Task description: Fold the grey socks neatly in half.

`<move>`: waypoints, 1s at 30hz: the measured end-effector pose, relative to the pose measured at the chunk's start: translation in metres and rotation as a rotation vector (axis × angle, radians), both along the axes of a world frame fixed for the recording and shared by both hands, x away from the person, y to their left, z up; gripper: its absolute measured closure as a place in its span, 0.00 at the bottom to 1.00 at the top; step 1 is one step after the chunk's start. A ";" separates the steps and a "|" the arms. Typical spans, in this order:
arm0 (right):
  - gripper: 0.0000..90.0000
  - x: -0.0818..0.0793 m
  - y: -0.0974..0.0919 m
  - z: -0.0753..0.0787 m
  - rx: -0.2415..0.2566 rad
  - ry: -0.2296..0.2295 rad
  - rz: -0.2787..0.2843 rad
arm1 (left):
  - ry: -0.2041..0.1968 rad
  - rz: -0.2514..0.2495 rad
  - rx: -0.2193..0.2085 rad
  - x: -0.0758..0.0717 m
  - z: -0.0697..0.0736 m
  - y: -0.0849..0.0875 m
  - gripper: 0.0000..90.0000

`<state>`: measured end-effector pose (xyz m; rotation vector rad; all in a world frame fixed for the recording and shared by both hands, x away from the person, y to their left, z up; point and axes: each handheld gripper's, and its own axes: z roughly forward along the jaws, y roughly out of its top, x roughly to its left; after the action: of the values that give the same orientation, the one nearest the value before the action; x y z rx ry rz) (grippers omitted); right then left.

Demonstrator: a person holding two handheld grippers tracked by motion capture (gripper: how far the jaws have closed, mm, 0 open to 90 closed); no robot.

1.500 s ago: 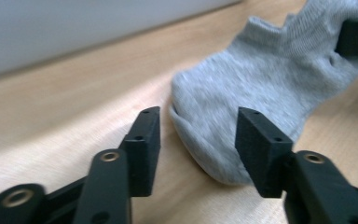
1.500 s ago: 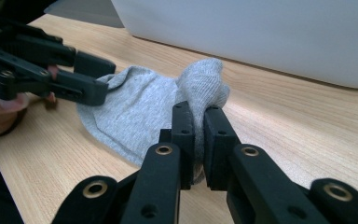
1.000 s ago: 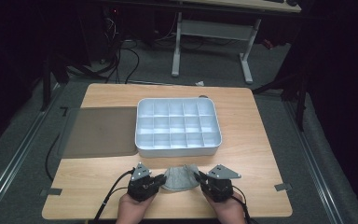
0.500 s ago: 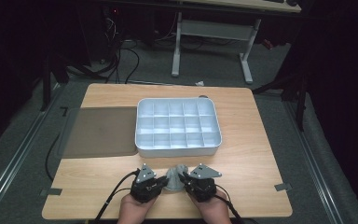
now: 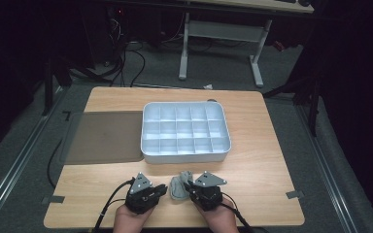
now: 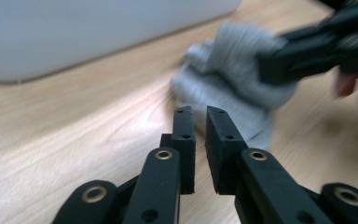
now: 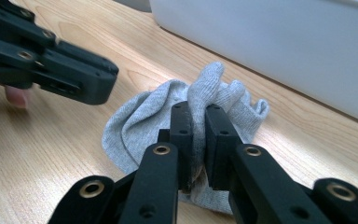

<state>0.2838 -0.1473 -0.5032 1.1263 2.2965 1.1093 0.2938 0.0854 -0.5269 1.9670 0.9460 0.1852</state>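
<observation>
**Sock pinched at the bench's near edge**

The white tray (image 5: pixel 185 132) sits mid-bench, its compartments bare. A grey sock (image 5: pixel 178 187) lies bunched near the near edge, between both tools. The right hand-held gripper (image 7: pixel 199 122) is clamped on a fold of it. The left hand-held gripper (image 6: pixel 199 122), jaws nearly together and holding nothing, points at the sock from just beside it.
</observation>
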 end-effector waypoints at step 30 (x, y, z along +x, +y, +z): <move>0.74 -0.014 0.009 0.010 0.050 -0.024 0.091 | -0.017 0.013 0.018 0.001 0.000 -0.004 0.86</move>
<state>0.2693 -0.1387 -0.4932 1.0303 2.3342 1.2132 0.2944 0.0812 -0.5267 1.9732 0.9491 0.2177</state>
